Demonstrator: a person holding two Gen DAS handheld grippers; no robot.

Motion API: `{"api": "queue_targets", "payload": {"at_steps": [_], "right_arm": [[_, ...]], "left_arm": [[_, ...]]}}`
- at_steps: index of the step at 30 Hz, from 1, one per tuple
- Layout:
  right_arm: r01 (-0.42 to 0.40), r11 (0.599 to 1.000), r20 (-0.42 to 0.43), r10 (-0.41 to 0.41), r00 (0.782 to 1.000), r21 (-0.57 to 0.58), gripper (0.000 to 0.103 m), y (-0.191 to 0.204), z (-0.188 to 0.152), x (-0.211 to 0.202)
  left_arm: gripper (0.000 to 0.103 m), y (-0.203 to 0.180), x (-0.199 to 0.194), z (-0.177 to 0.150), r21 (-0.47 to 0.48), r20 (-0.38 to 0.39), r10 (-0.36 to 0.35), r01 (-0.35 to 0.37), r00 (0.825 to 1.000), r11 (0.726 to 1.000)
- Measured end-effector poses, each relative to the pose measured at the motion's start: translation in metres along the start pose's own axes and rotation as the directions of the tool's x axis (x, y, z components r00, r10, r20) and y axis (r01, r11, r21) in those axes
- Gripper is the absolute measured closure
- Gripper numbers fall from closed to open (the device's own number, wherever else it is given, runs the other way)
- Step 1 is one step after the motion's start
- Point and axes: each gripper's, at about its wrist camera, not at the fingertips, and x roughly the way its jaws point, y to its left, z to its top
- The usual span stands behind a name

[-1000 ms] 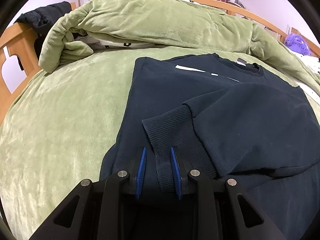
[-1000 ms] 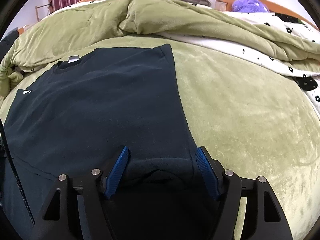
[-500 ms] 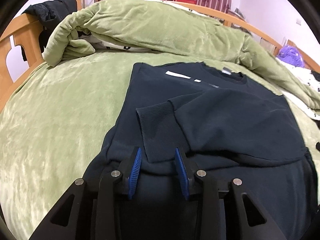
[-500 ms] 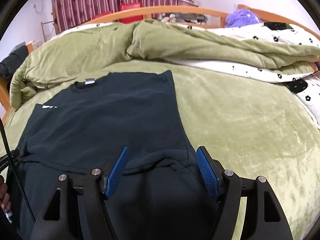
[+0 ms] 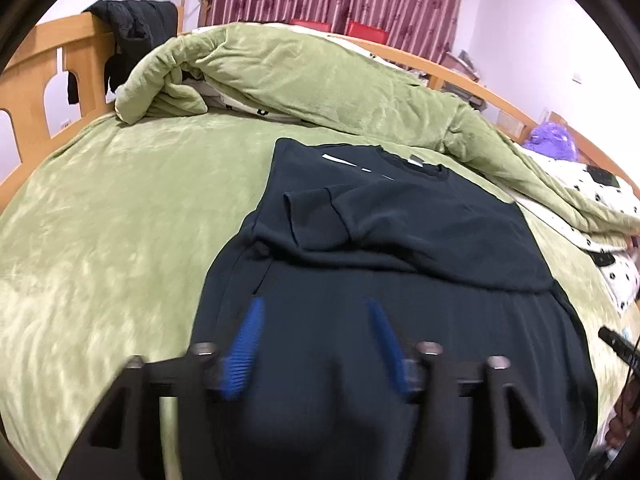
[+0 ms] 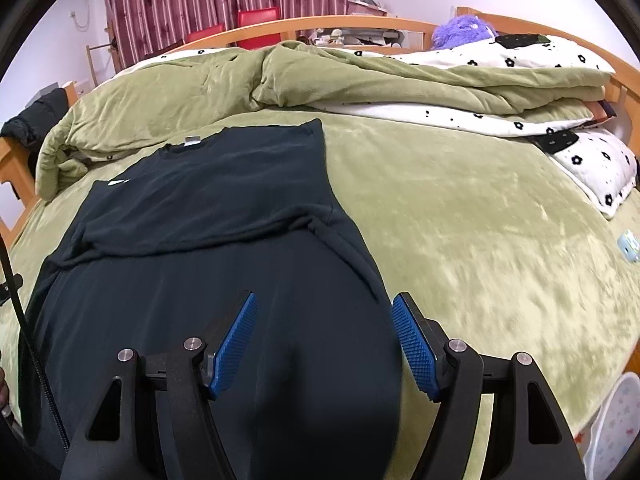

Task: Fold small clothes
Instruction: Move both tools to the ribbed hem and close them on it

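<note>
Sweater: a dark navy sweater (image 5: 420, 240) lies flat on the green bedspread (image 5: 120, 220), long axis running from the grippers toward the far side, collar (image 5: 412, 164) at the far end and hem at the near end.
Sleeve: one sleeve (image 5: 320, 220) is folded across the chest, its ribbed cuff pointing left, near the sweater's left edge.
Left edge: in the left wrist view, a wide stretch of bare bedspread lies left of the sweater, up to the wooden bed frame (image 5: 36, 80).
Far edge: a bunched green duvet (image 6: 200, 92) lies just beyond the collar.
Right edge: in the right wrist view, open bedspread runs right of the sweater to a white flowered quilt (image 6: 592, 160).
Left gripper: the left gripper (image 5: 316, 320) is blurred, hovering over the lower body of the sweater; its jaws are opening, and no fabric is pinched between the blue pads.
Right gripper: the right gripper (image 6: 324, 312) hangs over the sweater's lower right part, jaws spread wide, holding nothing; the sweater's right edge passes under the gap.
</note>
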Motion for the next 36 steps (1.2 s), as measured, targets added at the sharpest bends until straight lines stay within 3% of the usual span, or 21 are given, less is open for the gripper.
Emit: {"api": "queue_targets", "payload": {"at_steps": [5,16,26,31,33,35,36], "right_arm": [[-0.009,1.000,-0.024,0.009,1.000,0.002,0.034,-0.004,-0.022,-0.017],[-0.045,0.999,-0.102,0.042,0.994,-0.026,0.034,-0.001,-0.080,-0.045],[-0.070,0.997,-0.192,0.073,0.979,0.025,0.034,-0.005,-0.114,-0.043],[-0.071,0.997,-0.226,0.071,0.972,0.011,0.034,0.003,-0.124,-0.035],[-0.053,0.999,-0.247,0.048,0.968,-0.012,0.034,0.007,-0.126,-0.027],[-0.055,0.998,-0.271,0.052,0.961,-0.005,0.034,0.006,-0.127,-0.021],[-0.062,0.998,-0.268,0.060,0.961,0.001,0.040,0.006,-0.127,-0.021]], "left_arm": [[0.041,0.017,-0.033,-0.028,0.002,0.017,0.015,-0.015,1.000,1.000],[0.042,0.066,-0.067,-0.100,-0.037,-0.100,-0.013,0.009,0.995,0.999],[0.043,0.067,-0.054,-0.133,-0.046,-0.197,-0.124,0.117,0.973,0.992],[0.044,0.054,-0.042,-0.140,-0.013,-0.212,-0.115,0.115,0.970,0.993],[0.048,0.054,-0.040,-0.138,-0.021,-0.212,-0.113,0.111,0.971,0.994],[0.062,0.055,-0.040,-0.136,-0.040,-0.207,-0.112,0.106,0.972,0.994],[0.067,0.057,-0.041,-0.135,-0.056,-0.203,-0.104,0.094,0.974,0.994]]}}
